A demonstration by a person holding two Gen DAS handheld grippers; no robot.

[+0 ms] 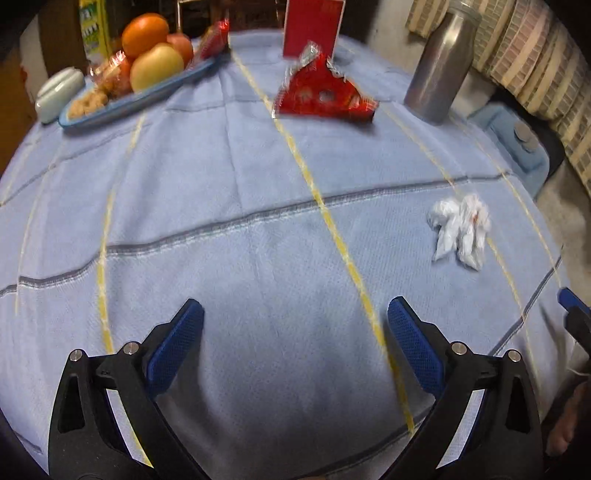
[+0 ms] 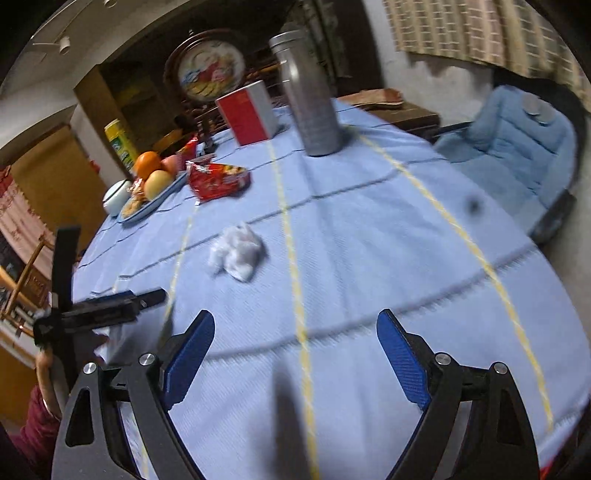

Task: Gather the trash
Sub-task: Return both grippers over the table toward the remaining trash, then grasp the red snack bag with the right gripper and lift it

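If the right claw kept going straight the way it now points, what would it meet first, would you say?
Most likely just the bare blue tablecloth: the open right claw tilts down at it, and the crumpled tissue lies left of that line, though depth is unclear.

My bench (image 1: pixel 258 258) is wearing a blue cloth with yellow stripes. Lying on it I am seeing a crumpled white tissue (image 1: pixel 460 230), a red wrapper (image 1: pixel 321 92), a fruit plate (image 1: pixel 136 99), a steel flask (image 1: pixel 439 70) and a red box (image 1: pixel 312 26).

no text or label can be read.
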